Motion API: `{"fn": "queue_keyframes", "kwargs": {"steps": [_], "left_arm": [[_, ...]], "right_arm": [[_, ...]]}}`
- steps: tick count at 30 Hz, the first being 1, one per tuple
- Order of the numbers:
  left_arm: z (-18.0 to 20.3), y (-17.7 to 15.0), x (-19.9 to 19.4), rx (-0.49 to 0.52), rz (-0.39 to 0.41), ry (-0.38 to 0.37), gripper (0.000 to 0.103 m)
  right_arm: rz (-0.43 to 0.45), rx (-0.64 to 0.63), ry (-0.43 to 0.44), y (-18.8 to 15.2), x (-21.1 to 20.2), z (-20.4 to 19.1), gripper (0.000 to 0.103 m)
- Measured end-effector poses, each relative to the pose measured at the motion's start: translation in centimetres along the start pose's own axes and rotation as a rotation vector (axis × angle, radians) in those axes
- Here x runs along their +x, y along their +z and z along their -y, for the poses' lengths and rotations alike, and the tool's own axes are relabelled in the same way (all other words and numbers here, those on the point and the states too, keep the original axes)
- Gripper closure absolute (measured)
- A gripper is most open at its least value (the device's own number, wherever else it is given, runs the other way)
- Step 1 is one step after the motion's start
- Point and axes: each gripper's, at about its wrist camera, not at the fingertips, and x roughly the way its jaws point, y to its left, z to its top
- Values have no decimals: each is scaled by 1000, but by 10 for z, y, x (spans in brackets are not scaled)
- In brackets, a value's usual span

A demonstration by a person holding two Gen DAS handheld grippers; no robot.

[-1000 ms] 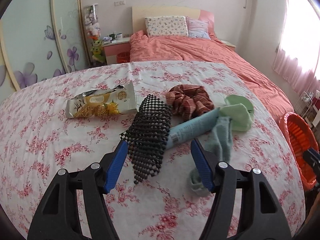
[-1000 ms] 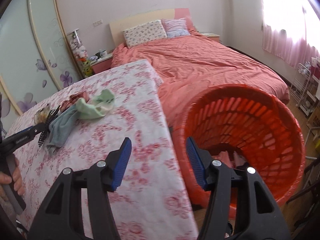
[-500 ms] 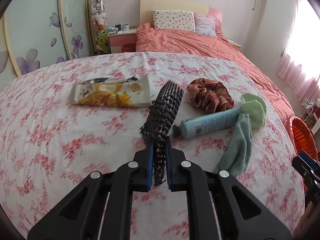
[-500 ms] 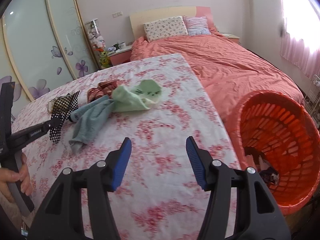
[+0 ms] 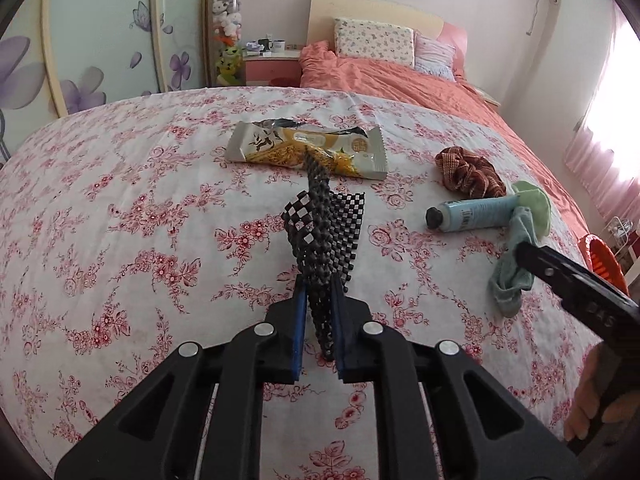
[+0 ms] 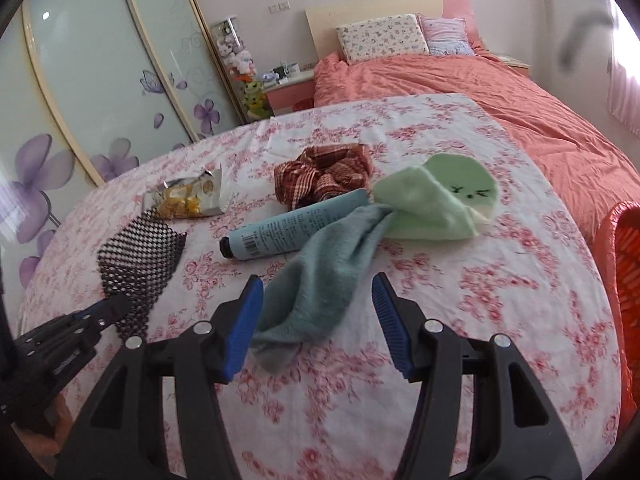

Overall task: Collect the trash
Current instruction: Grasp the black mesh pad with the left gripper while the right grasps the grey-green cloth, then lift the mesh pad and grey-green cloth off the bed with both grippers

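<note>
On the floral-covered surface: several loose items lie spread out, with a bed behind.
Left gripper: pads pressed together on the near end of a black mesh mat; the mat's far end rises from the cloth and fans out ahead of the gripper.
Right gripper: jaws spread wide, holding nothing, poised just over the near end of a teal towel.
Snack wrapper: flat on the surface beyond the mesh mat, printed side up.
Blue tube: lying on its side, dark cap toward the mat, its far end under the towels.
Green cloth: bunched beside the teal towel, touching it.
Plaid scrunchie: just behind the tube.
Orange basket: off the right edge of the surface, only partly in view.
</note>
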Motion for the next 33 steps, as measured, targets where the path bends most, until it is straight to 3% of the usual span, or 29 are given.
{"fn": "queue_keyframes", "kwargs": {"steps": [1, 2, 3, 5, 8, 14, 20, 33], "left_arm": [[-1, 1, 1, -6, 0, -4, 79], [-3, 2, 1, -17, 2, -5, 67], [-5, 2, 1, -23, 5, -8, 63], [-6, 5, 4, -38, 4, -19, 59], [-8, 5, 10, -49, -5, -21, 59], [-1, 12, 22, -51, -3, -7, 63], [10, 13, 27, 5, 2, 36, 70], [20, 11, 35, 120, -15, 142, 70]], "right_arm": [[-13, -8, -4, 0, 6, -3, 60], [-28, -16, -4, 0, 10, -4, 81], [-43, -18, -3, -1, 12, -5, 90], [-28, -16, 4, -5, 8, 0, 93], [-18, -28, -2, -8, -3, 10, 94], [-14, -74, -114, -15, -14, 31, 94], [-32, -66, -117, -15, -13, 36, 94], [-58, -63, -120, -15, -7, 37, 89]]}}
